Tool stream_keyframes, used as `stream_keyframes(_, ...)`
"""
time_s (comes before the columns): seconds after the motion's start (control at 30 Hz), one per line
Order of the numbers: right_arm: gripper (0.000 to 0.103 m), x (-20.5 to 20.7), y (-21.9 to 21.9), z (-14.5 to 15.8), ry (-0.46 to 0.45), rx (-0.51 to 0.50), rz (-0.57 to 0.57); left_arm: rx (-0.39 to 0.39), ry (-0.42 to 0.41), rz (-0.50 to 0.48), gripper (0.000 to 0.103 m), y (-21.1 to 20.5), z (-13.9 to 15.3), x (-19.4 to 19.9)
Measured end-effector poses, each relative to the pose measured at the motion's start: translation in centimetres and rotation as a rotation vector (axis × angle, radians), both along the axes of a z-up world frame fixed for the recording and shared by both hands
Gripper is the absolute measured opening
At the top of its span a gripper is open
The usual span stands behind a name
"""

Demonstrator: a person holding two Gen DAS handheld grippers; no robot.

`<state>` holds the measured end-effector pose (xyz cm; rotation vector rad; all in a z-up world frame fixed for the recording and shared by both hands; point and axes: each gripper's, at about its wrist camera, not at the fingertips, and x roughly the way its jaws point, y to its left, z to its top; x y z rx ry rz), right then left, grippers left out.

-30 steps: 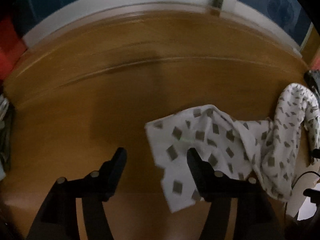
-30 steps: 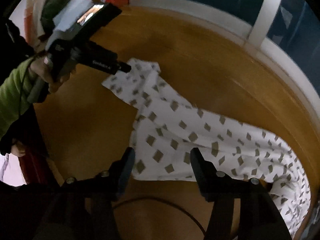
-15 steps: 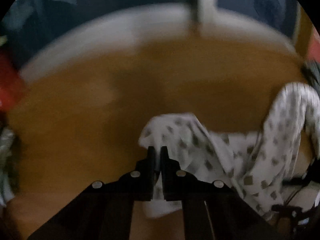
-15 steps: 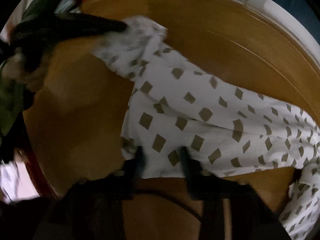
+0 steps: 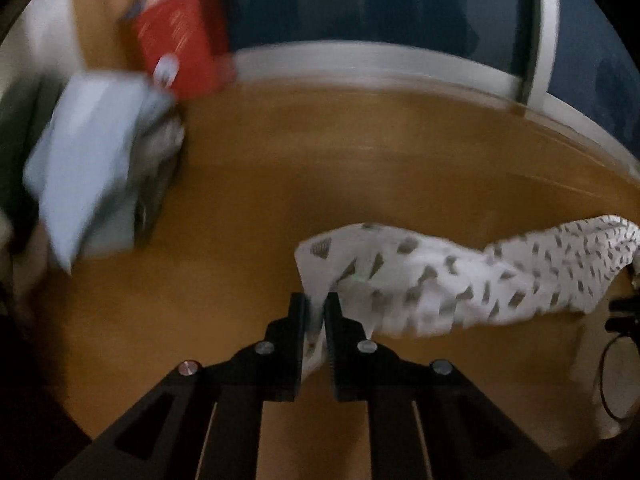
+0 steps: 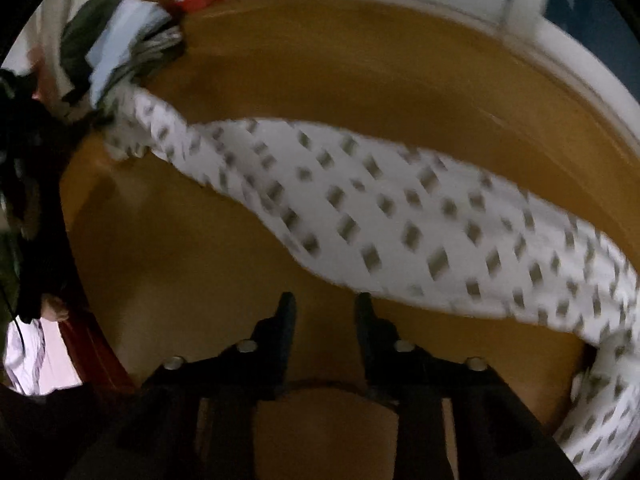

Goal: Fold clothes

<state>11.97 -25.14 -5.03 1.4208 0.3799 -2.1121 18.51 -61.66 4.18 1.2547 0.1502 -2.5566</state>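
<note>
Between the fingers of the left gripper (image 5: 315,309), which are pressed together, a thin edge of the patterned white garment (image 5: 440,280) is pinched, and only a narrow strip of cloth sits in the bite. That shallow hold is the main risk: if the left gripper pulls hard or fast, the edge may slip out and the stretched span would collapse onto the wooden table (image 5: 360,160). From that pinch the garment runs off to the right of the left gripper, sagging in folds and lifted clear of the table near the fingers, as far as the blur lets one judge.

Just ahead of the right gripper (image 6: 325,307), whose jaws stand spread with nothing between them, the garment (image 6: 400,216) passes as 1 long diagonal band. Its near edge lies close beyond the right fingertip, apparently not touching it. A second risk follows: with only 1 end held, the cloth twists into a rope rather than lying flat, so any fold made now would come out crooked. The loose end trails down at the right gripper's far right and could drag off the table edge.

Farther off, ahead and to the left of both grippers, a stack of other clothes (image 6: 120,44) sits beside a red box (image 5: 180,48); a wide sweep could knock into them.
</note>
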Motion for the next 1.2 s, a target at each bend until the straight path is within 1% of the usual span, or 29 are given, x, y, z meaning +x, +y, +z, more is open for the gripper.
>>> stream_keyframes(0.03,0.035,-0.5,-0.7,0.1,0.013,-0.005,0.011,0.024,-0.001,0.02,0.008,-0.2,-0.6,0.9)
stream_keyframes(0.13,0.036,-1.6,-3.7,0.9,0.025,-0.058,0.066,0.07,-0.002,0.077,0.009,-0.7,-1.2,3.3)
stream_keyframes(0.17,0.036,-2.0,-4.5,0.8,0.022,-0.071,0.077,0.073,-0.007,0.089,0.013,-0.9,-1.2,3.7)
stream_keyframes(0.27,0.036,-3.0,-7.3,0.0,-0.008,-0.099,0.104,0.057,-0.013,0.124,0.013,-1.1,-1.1,5.1)
stream_keyframes(0.43,0.036,-3.1,-9.3,-1.8,-0.043,-0.072,0.125,0.034,-0.006,0.202,0.015,-1.0,0.5,9.4)
stream_keyframes(0.5,0.036,-3.3,-9.5,-2.5,-0.029,-0.07,0.106,0.055,0.007,0.211,0.015,-1.7,0.5,9.8)
stream_keyframes(0.6,0.036,-4.3,-8.6,-2.3,-0.007,-0.073,0.061,0.1,0.033,0.165,0.015,-1.1,1.1,9.0)
stream_keyframes(0.7,0.036,-5.7,-6.7,-2.6,0.016,-0.016,-0.009,0.118,0.033,0.091,0.015,0.2,0.9,6.4)
stream_keyframes(0.73,0.036,-5.9,-6.2,-3.1,-0.005,-0.001,-0.019,0.121,0.03,0.064,0.015,0.7,0.8,5.5)
stream_keyframes(0.77,0.036,-6.1,-5.7,-3.6,-0.022,0.017,-0.025,0.122,0.023,0.039,0.015,1.5,0.6,4.6)
stream_keyframes(0.83,0.036,-4.8,-4.9,-4.1,0.0,0.08,0.013,0.117,0.004,-0.005,0.015,3.2,0.0,3.1)
stream_keyframes(0.9,0.035,-3.5,-3.9,-4.3,0.004,0.137,0.033,0.134,-0.014,-0.034,0.015,4.5,-0.6,2.7)
stream_keyframes(0.97,0.035,-2.6,-2.0,-4.2,-0.03,0.177,0.024,0.161,-0.033,-0.058,0.015,5.7,-1.2,2.4)
stream_keyframes(1.0,0.035,-2.3,-0.9,-4.3,-0.055,0.192,0.015,0.184,-0.044,-0.065,0.015,6.1,-1.6,2.5)
stream_keyframes(1.07,0.035,-2.3,0.0,-4.0,-0.073,0.228,-0.005,0.245,-0.077,-0.089,0.015,7.0,-2.7,2.6)
stream_keyframes(1.1,0.035,-2.3,0.3,-3.7,-0.077,0.249,-0.017,0.254,-0.088,-0.096,0.017,7.5,-3.0,2.8)
stream_keyframes(1.13,0.035,-2.4,0.7,-3.5,-0.082,0.27,-0.028,0.246,-0.088,-0.104,0.019,8.1,-2.9,2.9)
stream_keyframes(1.17,0.035,-2.4,0.8,-3.2,-0.082,0.283,-0.037,0.239,-0.089,-0.111,0.024,8.6,-2.8,3.1)
stream_keyframes(1.2,0.035,-2.3,0.1,-2.3,-0.059,0.247,-0.02,0.231,-0.089,-0.119,0.026,9.1,-2.7,3.3)
